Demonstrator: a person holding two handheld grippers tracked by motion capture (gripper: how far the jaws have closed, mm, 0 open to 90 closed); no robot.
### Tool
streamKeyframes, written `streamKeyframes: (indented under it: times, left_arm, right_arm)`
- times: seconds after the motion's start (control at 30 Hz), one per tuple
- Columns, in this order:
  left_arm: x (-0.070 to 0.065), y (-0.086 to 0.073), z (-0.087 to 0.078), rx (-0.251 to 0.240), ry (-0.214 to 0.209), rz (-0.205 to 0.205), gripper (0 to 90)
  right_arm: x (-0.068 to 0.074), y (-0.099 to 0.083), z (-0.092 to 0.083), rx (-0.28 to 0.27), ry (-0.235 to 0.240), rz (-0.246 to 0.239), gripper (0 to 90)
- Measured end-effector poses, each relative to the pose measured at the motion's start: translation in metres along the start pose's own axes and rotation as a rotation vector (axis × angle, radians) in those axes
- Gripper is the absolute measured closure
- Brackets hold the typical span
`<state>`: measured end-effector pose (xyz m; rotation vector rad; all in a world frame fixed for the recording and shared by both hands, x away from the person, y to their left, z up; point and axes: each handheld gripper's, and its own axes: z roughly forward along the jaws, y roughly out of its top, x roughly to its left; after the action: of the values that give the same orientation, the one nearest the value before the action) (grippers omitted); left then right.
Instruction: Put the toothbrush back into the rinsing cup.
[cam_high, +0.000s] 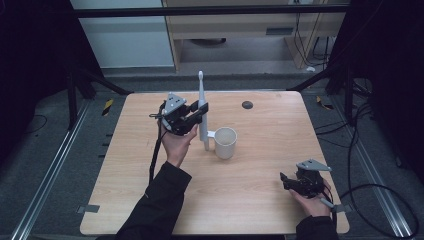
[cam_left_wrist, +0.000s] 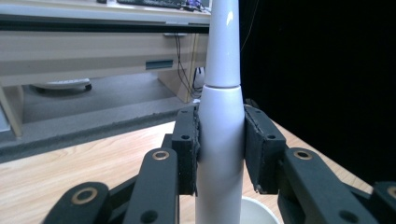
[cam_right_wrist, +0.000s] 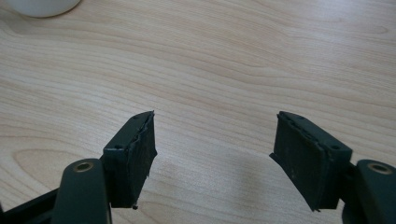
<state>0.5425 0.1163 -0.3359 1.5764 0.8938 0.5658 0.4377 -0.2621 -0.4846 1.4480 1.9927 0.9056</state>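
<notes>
A white electric toothbrush (cam_high: 202, 115) stands upright in the high view, held just left of a white mug (cam_high: 225, 142) near the table's middle. My left gripper (cam_high: 196, 114) is shut on the toothbrush handle (cam_left_wrist: 220, 140), with one black pad pressed to each side of it. The mug's rim (cam_left_wrist: 261, 211) peeks up below the handle in the left gripper view. My right gripper (cam_high: 286, 181) rests low at the table's front right, open, with bare wood between its pads (cam_right_wrist: 133, 156). The mug's base (cam_right_wrist: 42, 7) sits at the top left of the right gripper view.
A small dark round spot (cam_high: 247, 105) lies on the wooden table (cam_high: 260, 170) toward its back. Cables trail across the floor at the right. Black frame bars and a pale cabinet stand behind the table.
</notes>
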Motion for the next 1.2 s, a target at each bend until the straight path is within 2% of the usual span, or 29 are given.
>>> streamKeyframes:
  times: [0.17, 0.57, 0.97, 1.2]
  left_arm:
    - [-0.007, 0.003, 0.009, -0.016, -0.016, -0.003, 66.9]
    - [-0.021, 0.0, 0.033, -0.012, -0.05, -0.001, 66.9]
    - [-0.025, -0.014, 0.058, 0.042, -0.053, 0.006, 66.9]
    - [-0.024, -0.027, 0.067, 0.085, -0.047, 0.0, 66.9]
  right_arm:
    - [-0.002, 0.0, 0.0, 0.0, -0.009, -0.005, 29.7]
    - [-0.003, -0.001, 0.0, -0.005, -0.009, -0.001, 29.5]
    - [-0.004, -0.002, 0.001, -0.006, -0.007, -0.006, 29.6]
    - [-0.004, -0.002, 0.001, -0.003, -0.01, -0.004, 29.5]
